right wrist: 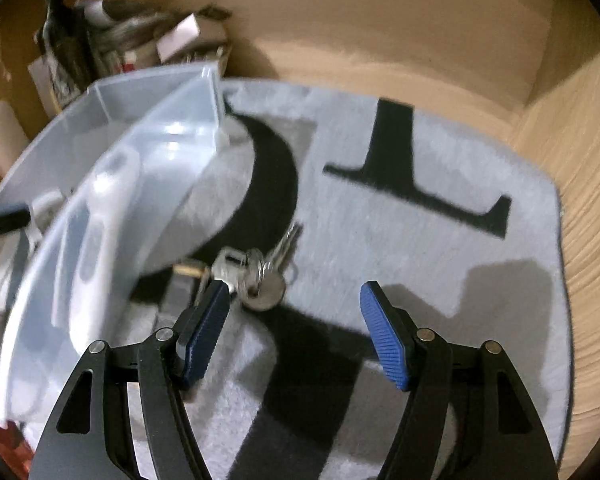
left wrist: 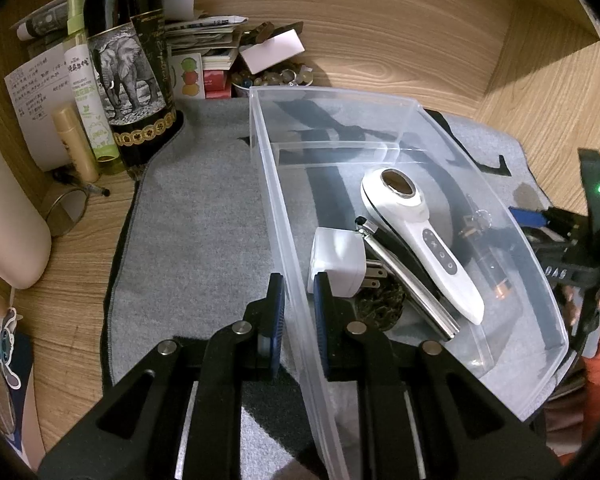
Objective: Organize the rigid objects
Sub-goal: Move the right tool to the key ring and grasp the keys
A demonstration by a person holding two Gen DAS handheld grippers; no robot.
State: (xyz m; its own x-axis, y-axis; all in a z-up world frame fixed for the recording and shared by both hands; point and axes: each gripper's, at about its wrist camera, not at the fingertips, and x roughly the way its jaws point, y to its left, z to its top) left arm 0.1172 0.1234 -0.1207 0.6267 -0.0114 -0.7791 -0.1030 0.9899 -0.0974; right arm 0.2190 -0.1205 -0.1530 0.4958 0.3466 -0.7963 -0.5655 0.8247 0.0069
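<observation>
A clear plastic bin (left wrist: 380, 120) stands on a grey mat (left wrist: 196, 220). In it lie a white handheld device (left wrist: 420, 232), a white plug adapter (left wrist: 336, 260), a metal bar (left wrist: 412, 284) and a small battery-like cylinder (left wrist: 496, 276). My left gripper (left wrist: 299, 284) is shut on the bin's near left wall, one pad on each side. In the right wrist view a bunch of keys (right wrist: 260, 280) lies on the mat (right wrist: 420, 240) just outside the bin (right wrist: 152, 80). My right gripper (right wrist: 296, 292) hangs open over the mat, its left fingertip (right wrist: 212, 304) beside the keys.
A dark bottle with an elephant label (left wrist: 128, 76), a spray bottle (left wrist: 86, 92), a tan tube (left wrist: 74, 140), papers and a bowl of beads (left wrist: 272, 76) crowd the back left corner. Wooden walls close the back and right. A white rounded object (left wrist: 8, 220) lies at far left.
</observation>
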